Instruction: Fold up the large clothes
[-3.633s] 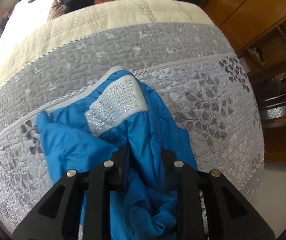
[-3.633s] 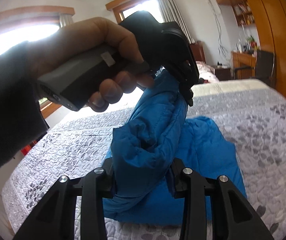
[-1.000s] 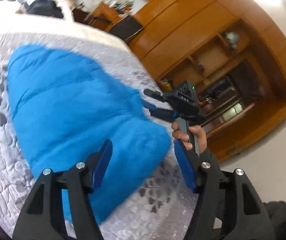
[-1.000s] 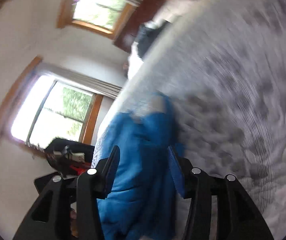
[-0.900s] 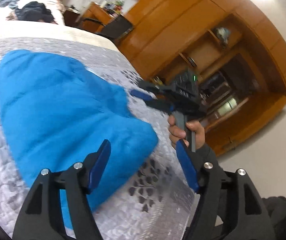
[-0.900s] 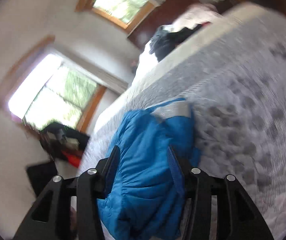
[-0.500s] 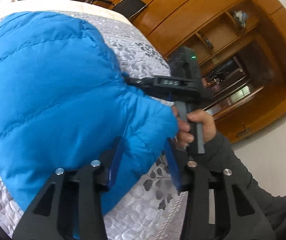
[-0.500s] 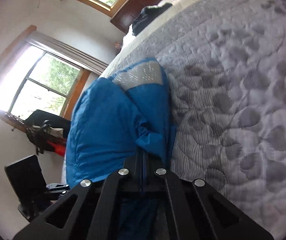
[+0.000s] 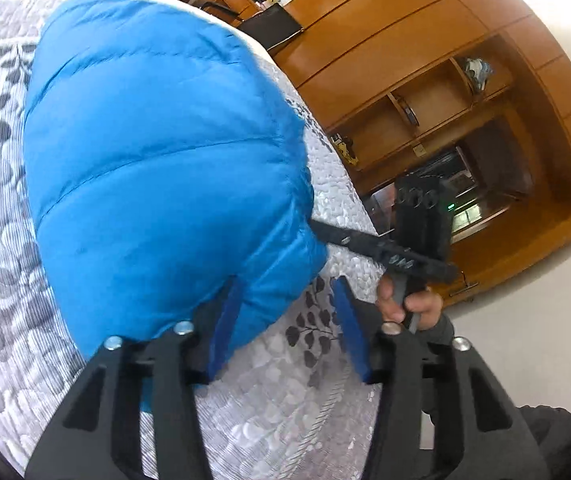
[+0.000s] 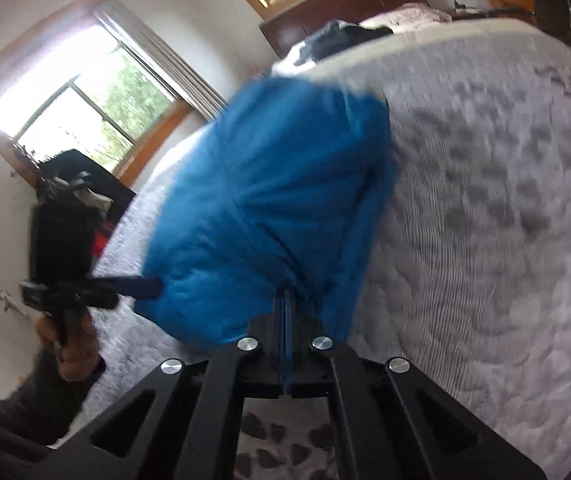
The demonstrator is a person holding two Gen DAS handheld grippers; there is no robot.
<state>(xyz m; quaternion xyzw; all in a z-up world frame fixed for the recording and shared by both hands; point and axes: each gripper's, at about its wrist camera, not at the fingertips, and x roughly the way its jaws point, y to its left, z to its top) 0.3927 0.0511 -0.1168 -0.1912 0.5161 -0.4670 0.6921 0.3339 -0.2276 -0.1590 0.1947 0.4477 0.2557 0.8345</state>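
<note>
A puffy blue jacket [image 9: 157,152] lies bunched in a thick fold on the grey leaf-patterned bedspread [image 9: 5,280]. My left gripper [image 9: 287,320] is open at the jacket's near corner. Its left pad [image 9: 225,320] presses the fabric, while the right pad [image 9: 349,332] stands clear over the quilt. My right gripper [image 10: 285,300] is shut on the near edge of the jacket [image 10: 277,192], which looks blurred there. From the left wrist view the right gripper [image 9: 317,228] reaches into the jacket's right side, held by a hand [image 9: 409,304]. The left gripper [image 10: 141,284] touches the jacket's left edge.
Wooden cabinets with open shelves [image 9: 425,80] stand right of the bed, and a dark chair [image 9: 273,24] is at its far corner. A pile of dark clothes [image 10: 345,36] lies at the head end. The bed's edge [image 9: 325,420] runs just under my left gripper.
Both grippers let go of the raised jacket, and it dropped folded onto the bed. Within the last second the right gripper shut on its edge and the left closed in around the corner.
</note>
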